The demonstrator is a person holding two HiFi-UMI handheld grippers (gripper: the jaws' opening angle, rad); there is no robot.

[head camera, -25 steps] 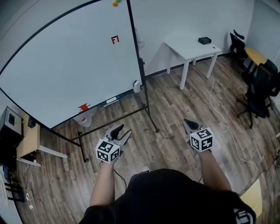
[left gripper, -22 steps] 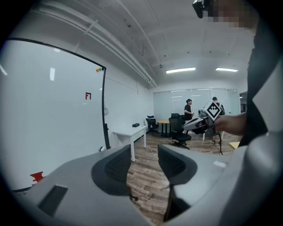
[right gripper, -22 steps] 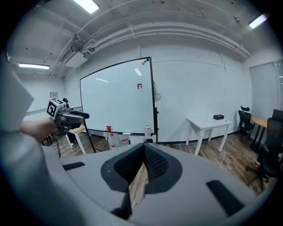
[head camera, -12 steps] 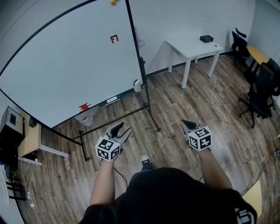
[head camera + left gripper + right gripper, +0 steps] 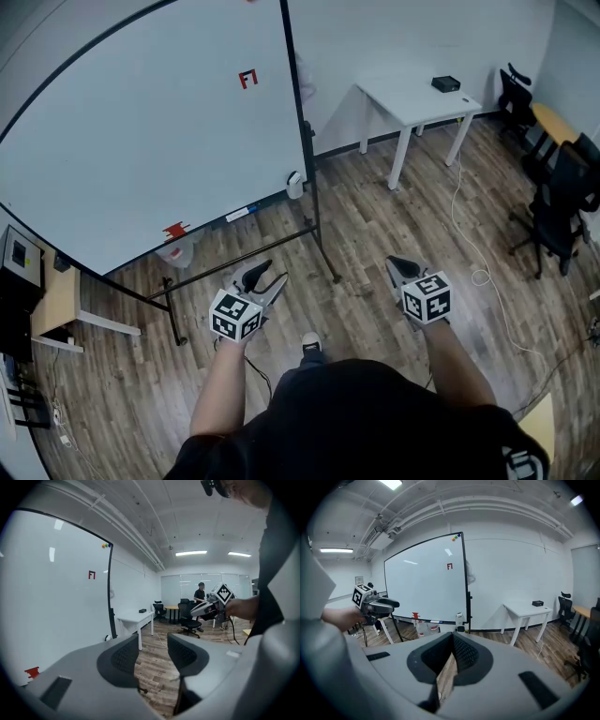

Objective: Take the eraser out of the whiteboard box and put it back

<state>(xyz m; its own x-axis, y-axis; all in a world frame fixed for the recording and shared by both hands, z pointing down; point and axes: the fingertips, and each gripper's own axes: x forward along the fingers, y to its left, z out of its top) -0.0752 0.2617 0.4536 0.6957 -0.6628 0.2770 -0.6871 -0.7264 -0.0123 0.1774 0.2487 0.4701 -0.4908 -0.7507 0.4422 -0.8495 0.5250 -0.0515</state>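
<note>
Person, standing, a gripper in each hand, both held low over the wood floor (image 5: 375,234) and aimed forward. Left gripper (image 5: 268,278): jaws well apart, only floor showing between the ribbed pads (image 5: 123,657), nothing held. Right gripper (image 5: 402,266): jaws drawn together at the tips, a thin wedge of floor showing behind them, nothing held. Beyond the grippers, a whiteboard (image 5: 141,141) on a black stand (image 5: 314,220), well apart from both. Along its lower edge, left to right: a red piece (image 5: 176,230), a marker (image 5: 237,215) lying lengthwise along the tray, and at the lower right corner, against the stand's post, a small white box (image 5: 294,185). In the right gripper view the box looks taller than wide, long axis about upright, its top towards the ceiling. The eraser cannot be made out at this range, nor which way it points. A clear bottle (image 5: 178,251) stands on the floor under the board. Right of the board, a white table (image 5: 412,98) against the wall, with a black case (image 5: 446,84) on it. A pale cable (image 5: 469,225) trails across the floor. Farthest right, black chairs (image 5: 553,202). In the left gripper view, a second person (image 5: 200,594) stands at the far end of the room.
</note>
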